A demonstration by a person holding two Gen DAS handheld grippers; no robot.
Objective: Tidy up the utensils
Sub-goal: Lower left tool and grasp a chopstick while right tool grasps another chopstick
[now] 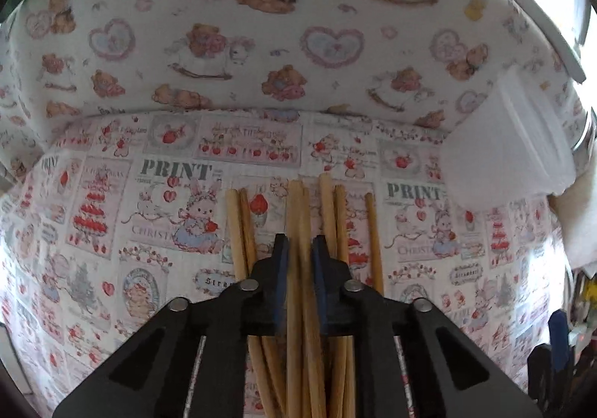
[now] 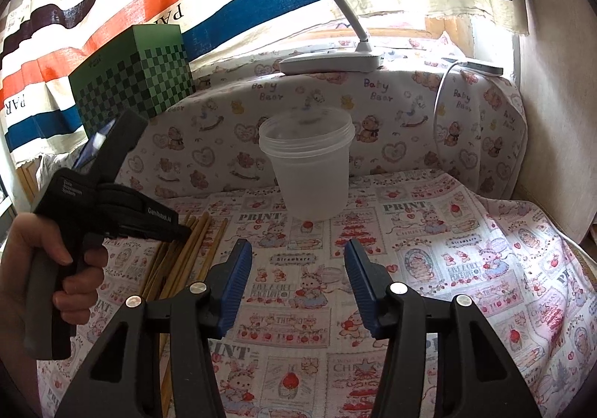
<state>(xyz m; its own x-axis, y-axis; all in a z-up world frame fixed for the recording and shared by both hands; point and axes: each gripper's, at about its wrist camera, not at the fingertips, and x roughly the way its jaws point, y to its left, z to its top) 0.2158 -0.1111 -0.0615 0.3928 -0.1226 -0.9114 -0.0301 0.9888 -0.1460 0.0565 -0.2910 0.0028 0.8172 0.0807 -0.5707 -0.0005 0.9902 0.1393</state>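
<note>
The printed cloth [image 2: 429, 269] fills the lower frame. A clear cup [image 2: 309, 172] stands upright at centre, empty. Chopsticks [image 1: 302, 231] lie at centre in the left view; the left tongs [image 1: 300, 254] close on a few. The right tongs [image 2: 296, 280] gape wide, holding nothing.

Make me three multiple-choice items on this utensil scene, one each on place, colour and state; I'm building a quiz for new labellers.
1. Where is the clear plastic cup?
A. upright on the printed cloth
B. in the right claw
C. on the green checkered box

2. What colour are the claw pads?
A. red
B. blue
C. white

3. What is the left claw doing?
A. hanging open
B. gripping the cup
C. shut on wooden chopsticks

Answers: 1 A, it stands on the cloth ahead of the open right claw. 2 B, both pads show blue. 3 C, sticks run between its closed fingers.
</note>
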